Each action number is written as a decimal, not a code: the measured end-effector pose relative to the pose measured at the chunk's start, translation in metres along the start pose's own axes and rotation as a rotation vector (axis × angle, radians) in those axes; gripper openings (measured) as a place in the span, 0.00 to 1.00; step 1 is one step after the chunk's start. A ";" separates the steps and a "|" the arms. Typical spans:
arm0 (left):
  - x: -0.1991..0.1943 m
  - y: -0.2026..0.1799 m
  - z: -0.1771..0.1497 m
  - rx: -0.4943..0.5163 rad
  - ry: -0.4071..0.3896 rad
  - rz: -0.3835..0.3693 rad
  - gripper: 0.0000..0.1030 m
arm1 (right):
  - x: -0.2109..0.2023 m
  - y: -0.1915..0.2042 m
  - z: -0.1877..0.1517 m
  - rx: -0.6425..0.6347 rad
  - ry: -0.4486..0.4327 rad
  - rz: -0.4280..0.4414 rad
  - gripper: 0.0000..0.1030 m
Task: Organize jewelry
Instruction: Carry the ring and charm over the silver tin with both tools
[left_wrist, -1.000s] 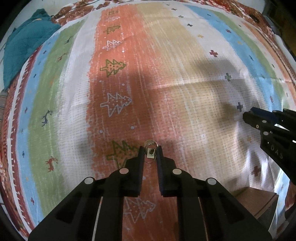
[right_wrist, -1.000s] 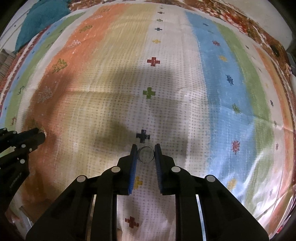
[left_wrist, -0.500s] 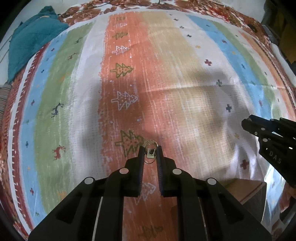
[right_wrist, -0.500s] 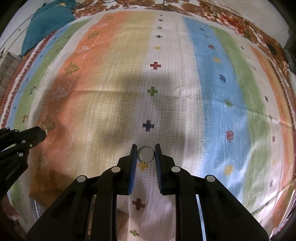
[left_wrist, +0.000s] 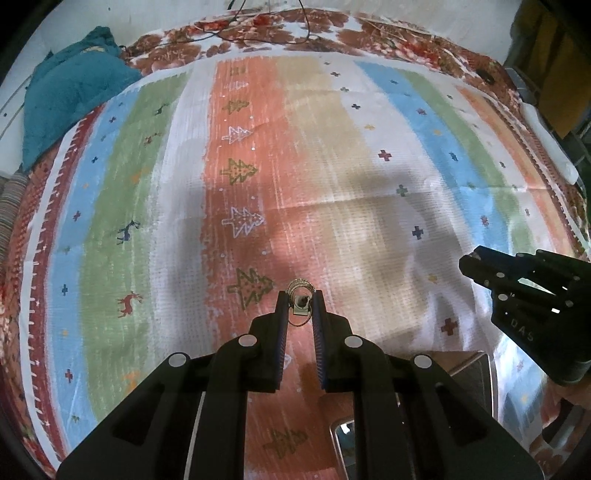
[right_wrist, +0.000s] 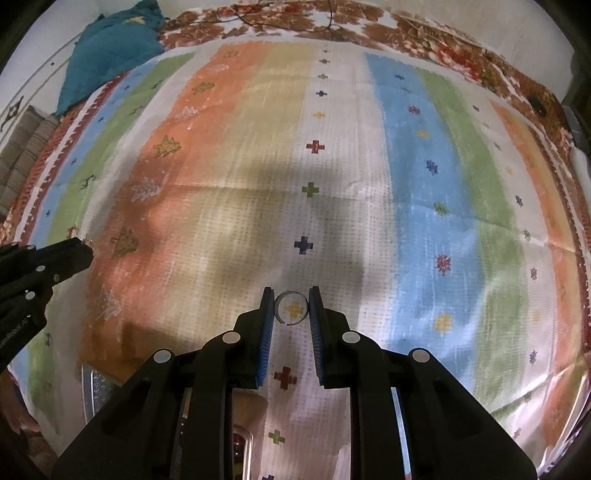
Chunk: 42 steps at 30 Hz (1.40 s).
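My left gripper (left_wrist: 300, 300) is shut on a small ornate ring (left_wrist: 300, 291) with a coiled gold top, held between the fingertips above the striped cloth (left_wrist: 147, 221). My right gripper (right_wrist: 291, 301) is shut on a plain silver ring (right_wrist: 291, 308), a thin open band pinched at the tips. Each gripper shows in the other's view: the right gripper (left_wrist: 476, 264) at the right edge, the left gripper (right_wrist: 83, 251) at the left edge. A wooden box with a mirror (left_wrist: 469, 373) lies below and between the two grippers, partly hidden by the fingers.
The striped cloth with tree and cross patterns covers a bed. A teal cloth (left_wrist: 70, 99) is bunched at the far left corner. Cables (left_wrist: 266, 31) run along the far edge. A white object (left_wrist: 550, 147) lies at the right edge.
Both grippers have risen with their rings still held; the cloth looks farther away, and the wooden box has come into view beneath them.
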<state>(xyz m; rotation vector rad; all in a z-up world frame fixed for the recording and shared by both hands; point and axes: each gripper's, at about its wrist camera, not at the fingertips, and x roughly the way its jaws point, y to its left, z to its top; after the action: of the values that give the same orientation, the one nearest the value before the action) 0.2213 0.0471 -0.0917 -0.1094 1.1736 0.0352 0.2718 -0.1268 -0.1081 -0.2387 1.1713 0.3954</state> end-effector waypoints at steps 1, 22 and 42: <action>-0.002 -0.001 -0.001 0.002 -0.002 -0.001 0.12 | -0.002 0.001 0.000 -0.001 -0.003 0.001 0.19; -0.035 -0.021 -0.029 0.054 -0.053 -0.003 0.12 | -0.032 0.021 -0.033 -0.034 -0.039 0.002 0.19; -0.071 -0.040 -0.061 0.066 -0.120 -0.050 0.12 | -0.062 0.036 -0.064 -0.078 -0.081 0.041 0.19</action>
<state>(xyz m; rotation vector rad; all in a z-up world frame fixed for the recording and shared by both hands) 0.1413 0.0033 -0.0468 -0.0772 1.0503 -0.0400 0.1825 -0.1299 -0.0733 -0.2648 1.0836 0.4829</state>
